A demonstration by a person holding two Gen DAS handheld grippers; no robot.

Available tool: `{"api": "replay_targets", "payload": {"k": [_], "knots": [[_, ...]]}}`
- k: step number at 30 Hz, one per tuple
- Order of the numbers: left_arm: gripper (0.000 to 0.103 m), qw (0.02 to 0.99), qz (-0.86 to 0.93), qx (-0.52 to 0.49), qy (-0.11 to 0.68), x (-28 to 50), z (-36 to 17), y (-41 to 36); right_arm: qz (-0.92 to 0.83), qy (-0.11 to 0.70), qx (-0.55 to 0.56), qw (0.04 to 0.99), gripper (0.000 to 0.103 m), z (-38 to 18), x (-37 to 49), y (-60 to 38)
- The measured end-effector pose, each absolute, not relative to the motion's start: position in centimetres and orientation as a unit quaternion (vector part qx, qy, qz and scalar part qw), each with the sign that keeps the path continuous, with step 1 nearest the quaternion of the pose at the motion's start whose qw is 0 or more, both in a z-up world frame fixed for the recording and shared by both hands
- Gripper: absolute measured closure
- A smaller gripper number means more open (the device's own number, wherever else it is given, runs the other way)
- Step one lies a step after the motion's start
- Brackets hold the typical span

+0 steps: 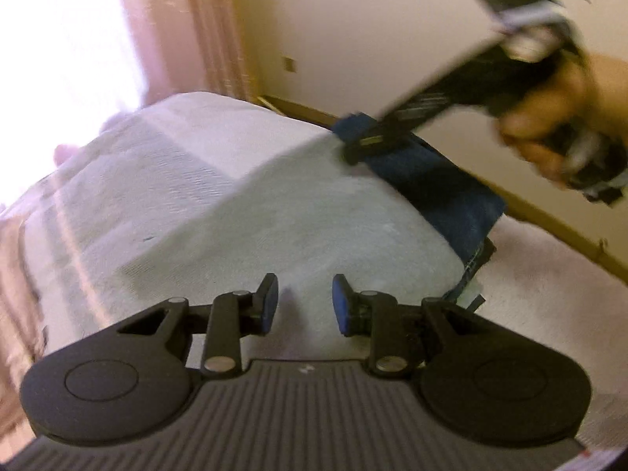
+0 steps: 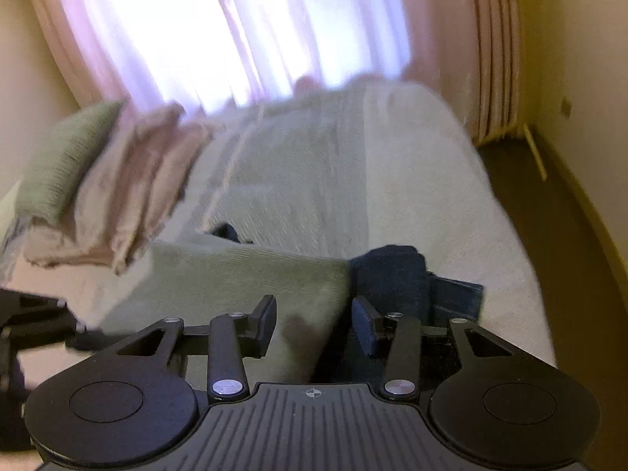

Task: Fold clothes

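A pale green garment [image 1: 282, 227] lies flat on the bed, with dark blue jeans [image 1: 443, 184] along its right edge. My left gripper [image 1: 305, 303] hovers over the garment's near edge, open, with nothing between its blue pads. In the right wrist view the same green garment [image 2: 243, 274] and the folded jeans [image 2: 392, 274] lie just beyond my right gripper [image 2: 316, 322], which is open and empty above where the two meet. In the left wrist view a hand [image 1: 549, 129] holds the right gripper [image 1: 359, 149], blurred, with its tip over the far end of the jeans.
A white textured bedcover [image 2: 412, 180] spreads under everything. A stack of folded pink cloths [image 2: 129, 204] and a green cushion [image 2: 66, 161] sit at the left. Pink curtains [image 2: 243, 31] hang behind the bed. Dark floor [image 2: 522, 216] and a cream wall [image 1: 373, 39] lie to the right.
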State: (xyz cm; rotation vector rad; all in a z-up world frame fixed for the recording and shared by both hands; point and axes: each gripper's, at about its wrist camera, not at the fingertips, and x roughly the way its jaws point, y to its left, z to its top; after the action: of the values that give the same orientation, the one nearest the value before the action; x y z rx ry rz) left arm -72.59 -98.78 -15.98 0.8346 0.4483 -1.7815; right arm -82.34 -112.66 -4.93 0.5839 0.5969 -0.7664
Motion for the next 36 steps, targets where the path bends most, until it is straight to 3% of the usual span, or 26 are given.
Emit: {"api": "replay_targets", "payload": {"k": [7, 10, 12, 14, 15, 20, 24, 36], "knots": [[0.075, 0.582, -0.693, 0.351, 0.239, -69.0, -18.1, -96.1, -0.366, 0.300, 0.311, 0.824, 0.062, -8.1, -84.2, -107.3], [0.074, 0.590, -0.684, 0.355, 0.242, -69.0, -18.6, -95.3, -0.387, 0.287, 0.314, 0.818, 0.061, -6.5, -85.3, -105.8], [0.068, 0.602, -0.674, 0.343, 0.257, -68.7, -17.7, -93.8, -0.395, 0.283, 0.306, 0.819, 0.051, -4.9, -86.2, -103.6], [0.058, 0.610, -0.665, 0.334, 0.272, -68.5, -17.2, -92.0, -0.407, 0.282, 0.313, 0.810, 0.031, -3.9, -87.0, -101.3], [0.055, 0.615, -0.659, 0.329, 0.282, -68.5, -16.7, -90.8, -0.410, 0.281, 0.319, 0.807, 0.030, -3.4, -87.4, -100.0], [0.020, 0.650, -0.619, 0.288, 0.333, -68.5, -14.2, -85.4, -0.422, 0.286, 0.350, 0.786, 0.026, -1.6, -88.5, -95.0], [0.003, 0.677, -0.594, 0.258, 0.349, -69.2, -12.1, -81.6, -0.443, 0.278, 0.373, 0.766, 0.026, 0.5, -88.9, -91.9], [0.001, 0.675, -0.604, 0.228, 0.357, -70.2, -6.0, -75.5, -0.495, 0.289, 0.321, 0.754, 0.026, 7.2, -87.9, -83.2]]}}
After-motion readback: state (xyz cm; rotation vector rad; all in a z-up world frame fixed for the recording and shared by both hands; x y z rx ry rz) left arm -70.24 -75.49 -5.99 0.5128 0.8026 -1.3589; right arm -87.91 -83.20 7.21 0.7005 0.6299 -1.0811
